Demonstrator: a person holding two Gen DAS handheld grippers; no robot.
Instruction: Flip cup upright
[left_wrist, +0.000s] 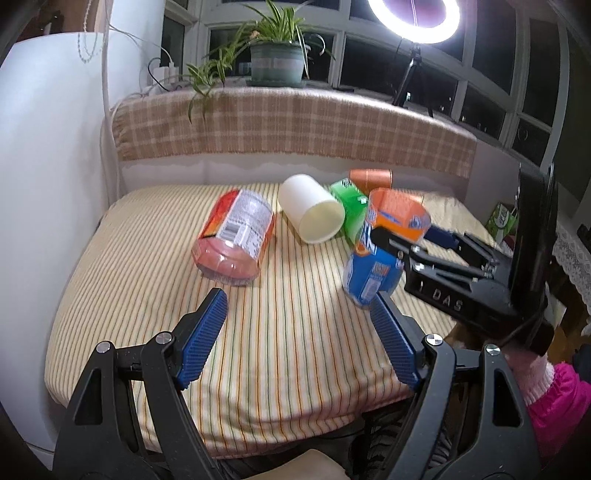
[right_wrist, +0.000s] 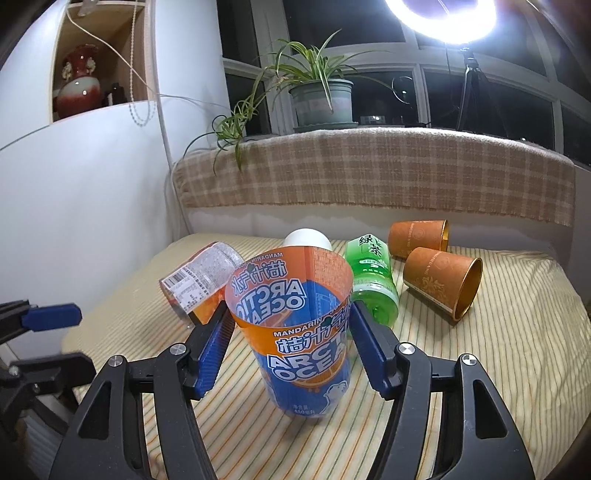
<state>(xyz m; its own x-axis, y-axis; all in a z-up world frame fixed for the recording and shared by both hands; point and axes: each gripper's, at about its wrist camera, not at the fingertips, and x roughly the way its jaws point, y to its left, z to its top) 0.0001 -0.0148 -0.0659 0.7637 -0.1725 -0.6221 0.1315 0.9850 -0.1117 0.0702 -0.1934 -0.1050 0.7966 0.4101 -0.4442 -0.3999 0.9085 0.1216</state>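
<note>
The Arctic Ocean cup (right_wrist: 299, 332), a cut-down drink bottle in orange and blue with an open rim, is standing mouth-up on the striped cloth (right_wrist: 498, 369), leaning a little. In the right wrist view it is sitting at the centre, between the blue pads of the right gripper (right_wrist: 291, 347). The pads are pressing on its upper wall at about 9 and 3 o'clock, so the jaws are clamped on the cup; its base looks to be touching or nearly touching the cloth, though I cannot tell for sure.

It is looking like thin, clear plastic wrapped in a glossy label: light, springy, easy to dent and probably slippery. My judgement is that a grip across the upper wall is sensible, with gentle pressure, since a hard squeeze near the open rim would ovalise it and a quick release could tip it on the soft cloth.

In the left wrist view the same cup (left_wrist: 384, 254) is sitting at 2 o'clock, and the left gripper (left_wrist: 299, 336) is hanging over bare cloth with its jaws wide apart, holding nothing.

Around the cup, other containers are lying on their sides: a green bottle (right_wrist: 371, 280) just behind at 1 o'clock, a white cup (right_wrist: 307, 238) at 12, a clear labelled jar (right_wrist: 199, 277) at 10, and two brown cups (right_wrist: 441, 282) at 2 o'clock.
</note>
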